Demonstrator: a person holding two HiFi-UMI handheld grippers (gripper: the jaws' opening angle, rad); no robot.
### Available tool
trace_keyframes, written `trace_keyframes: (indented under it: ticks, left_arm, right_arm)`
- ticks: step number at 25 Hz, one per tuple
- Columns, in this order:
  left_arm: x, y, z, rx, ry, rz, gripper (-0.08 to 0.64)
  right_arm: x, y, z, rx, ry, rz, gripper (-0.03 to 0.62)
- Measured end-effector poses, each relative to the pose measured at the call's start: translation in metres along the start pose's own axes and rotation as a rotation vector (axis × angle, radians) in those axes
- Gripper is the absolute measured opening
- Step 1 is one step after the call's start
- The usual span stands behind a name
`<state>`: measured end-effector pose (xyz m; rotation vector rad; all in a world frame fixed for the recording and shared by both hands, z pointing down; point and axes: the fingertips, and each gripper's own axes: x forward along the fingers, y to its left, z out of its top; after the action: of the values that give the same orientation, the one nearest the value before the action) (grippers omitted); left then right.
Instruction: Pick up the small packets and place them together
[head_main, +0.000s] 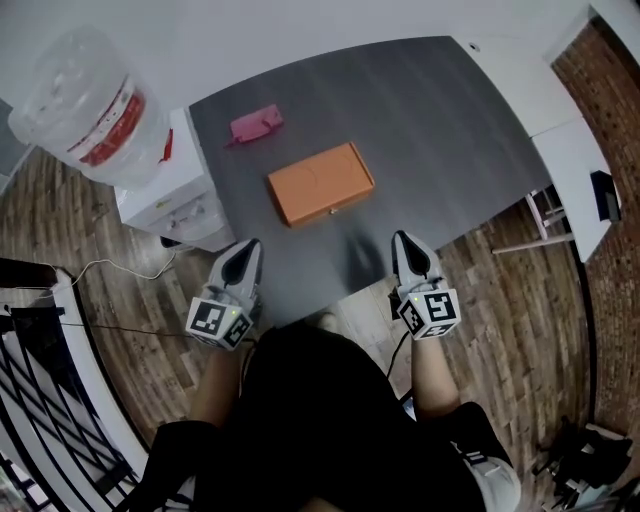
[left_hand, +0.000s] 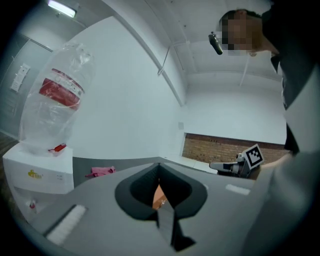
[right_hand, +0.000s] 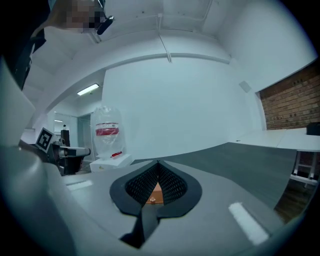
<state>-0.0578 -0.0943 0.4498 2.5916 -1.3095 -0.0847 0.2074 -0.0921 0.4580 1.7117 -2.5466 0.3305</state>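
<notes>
An orange flat box (head_main: 320, 183) lies in the middle of the dark grey table (head_main: 440, 130). A pink packet (head_main: 255, 124) lies farther back to the left, also seen as the pink packet (left_hand: 101, 171) in the left gripper view. My left gripper (head_main: 245, 255) hovers at the table's near edge, left of the box, jaws shut and empty. My right gripper (head_main: 408, 248) is at the near edge to the right, also shut and empty. Through each closed jaw pair a sliver of the orange box (left_hand: 159, 196) (right_hand: 156, 193) shows.
A white water dispenser (head_main: 165, 195) with a clear bottle (head_main: 85, 105) stands at the table's left end. A white desk (head_main: 560, 110) adjoins the right side, with a stool (head_main: 548, 215) below it. Wood floor and cables lie to the left.
</notes>
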Motion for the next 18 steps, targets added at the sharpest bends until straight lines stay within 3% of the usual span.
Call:
trace_keyframes:
  ticks: [9,18]
  left_arm:
    - [0.031,0.024,-0.008,-0.026,0.046,-0.041,0.000]
    - [0.043,0.036,-0.035,-0.044,0.132,-0.080,0.000]
  right_arm:
    - [0.036,0.005,-0.022,-0.044,0.096,-0.010,0.002]
    - [0.068,0.021,-0.082,-0.069,0.251,-0.010,0.003]
